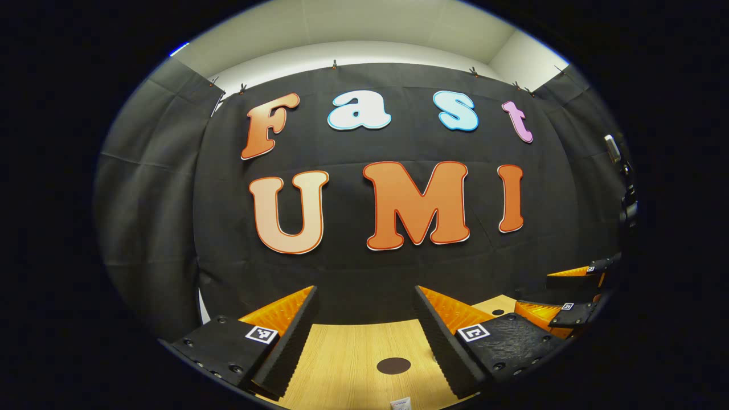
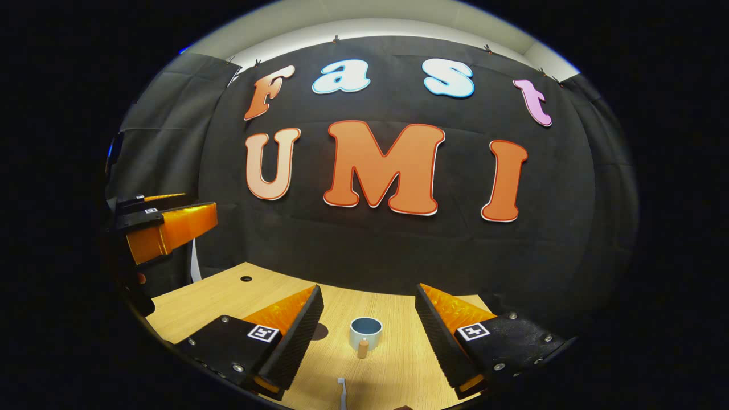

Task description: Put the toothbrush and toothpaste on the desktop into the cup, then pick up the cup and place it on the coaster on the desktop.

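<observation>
Right gripper view: I am holding my right fingers spread wide and empty above the desk, framing the cup; the toothbrush is lying nearer me. Left gripper view: my left fingers are gaping, empty, over the dark coaster, toothpaste below. Judgement: I should be lowering squarely over the toothbrush, pinching mid-handle.

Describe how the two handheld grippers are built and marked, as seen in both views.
Both match: the left gripper and right gripper each have two wedge-shaped fingers with ribbed inner faces and translucent ribbed outer shells. Each finger sits on a flat dark plate with screws, carrying a small square black-and-white marker. No cables, hands or sleeves are visible.
</observation>
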Motion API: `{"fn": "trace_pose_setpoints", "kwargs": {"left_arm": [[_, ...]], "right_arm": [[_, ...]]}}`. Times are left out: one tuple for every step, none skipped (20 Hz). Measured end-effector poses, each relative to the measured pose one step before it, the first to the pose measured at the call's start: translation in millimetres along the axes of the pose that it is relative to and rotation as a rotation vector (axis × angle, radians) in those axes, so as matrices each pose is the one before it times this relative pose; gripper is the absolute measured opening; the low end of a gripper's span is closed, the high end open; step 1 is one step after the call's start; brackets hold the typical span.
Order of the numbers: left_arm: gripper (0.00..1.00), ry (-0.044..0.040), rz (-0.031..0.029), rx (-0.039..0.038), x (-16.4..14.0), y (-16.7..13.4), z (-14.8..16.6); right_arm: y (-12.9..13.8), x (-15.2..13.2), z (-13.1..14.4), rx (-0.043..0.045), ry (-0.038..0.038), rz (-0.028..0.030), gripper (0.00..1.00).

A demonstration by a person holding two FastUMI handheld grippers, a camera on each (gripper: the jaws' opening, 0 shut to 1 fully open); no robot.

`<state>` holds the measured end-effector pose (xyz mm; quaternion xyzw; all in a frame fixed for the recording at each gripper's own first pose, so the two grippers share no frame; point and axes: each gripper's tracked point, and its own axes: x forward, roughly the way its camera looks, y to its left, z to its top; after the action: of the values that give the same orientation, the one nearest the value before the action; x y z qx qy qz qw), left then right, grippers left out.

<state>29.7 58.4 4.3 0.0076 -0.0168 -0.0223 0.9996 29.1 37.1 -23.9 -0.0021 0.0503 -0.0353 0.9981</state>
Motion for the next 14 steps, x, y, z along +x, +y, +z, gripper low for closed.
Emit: {"fn": "trace_pose_setpoints", "kwargs": {"left_arm": [[1.0, 0.00141, 0.0013, -0.00015, -1.46, 3.02, -0.34], [0.99, 0.00483, 0.00332, -0.00074, -2.05, 3.41, -2.1], [0.99, 0.00548, 0.00339, -0.00089, -1.81, 3.59, -2.08], [1.0, 0.00464, 0.00539, -0.00098, -1.59, 3.29, -1.61], [0.98, 0.00589, 0.0048, 0.00051, -1.54, 3.54, -3.35], [0.98, 0.00425, 0.00471, 0.0031, -1.62, 3.01, -2.35], [0.98, 0.00428, 0.00455, 0.00461, -1.42, 2.61, -0.9], [0.98, 0.0064, 0.00176, 0.00512, -0.65, 1.69, -2.43], [0.98, 0.00671, 0.00433, 0.00436, 0.43, 1.52, -1.72], [0.99, 0.00529, 0.00351, 0.00133, 0.26, 1.67, -3.18], [0.98, 0.00516, 0.00213, -0.0005, 0.84, 1.32, -1.16], [0.99, 0.00202, 0.00337, -0.00011, -0.35, 1.24, -1.9], [0.99, 0.00094, 0.00362, 0.00047, 1.24, 0.88, -0.53], [0.99, 0.0039, 0.00256, 0.00204, 1.21, 1.39, -2.25]], "right_arm": [[2.17, 0.5, -7.07, 0.0016, 0.02302, -0.00034, 0.98], [1.24, 0.91, -7.8, -0.0012, 0.0271, -0.00525, 0.98], [-0.17, 1.13, -8.09, -0.00515, 0.03078, -0.0082, 0.98], [0.74, 3.17, -8.81, -0.00695, 0.02908, -0.0048, 0.98], [2.62, 2.7, -8.91, -0.00715, 0.02858, -0.00098, 0.98], [2.48, 2.2, -9.66, -0.00942, 0.03254, 0.0071, 0.98], [3.11, 2.64, -7.94, -0.00768, 0.02994, 0.00575, 0.98], [1.87, 2.6, -10.99, -0.00599, 0.03792, 0.00822, 0.98], [1.93, 3.8, -10.45, -0.00123, 0.03889, 0.00489, 0.98], [1.95, 1.35, -9.26, 0.00575, 0.02859, 0.00424, 0.98], [1.29, 2.79, -8.41, 0.00758, 0.02799, 0.00497, 0.98], [1.38, 2.64, -10.07, 0.00436, 0.0286, 0.00434, 0.98], [1.26, 2.59, -8.44, 0.00159, 0.02567, 0.00547, 0.98], [1.2, 5.31, -10.1, -0.00219, 0.02574, 0.00335, 0.98]]}}
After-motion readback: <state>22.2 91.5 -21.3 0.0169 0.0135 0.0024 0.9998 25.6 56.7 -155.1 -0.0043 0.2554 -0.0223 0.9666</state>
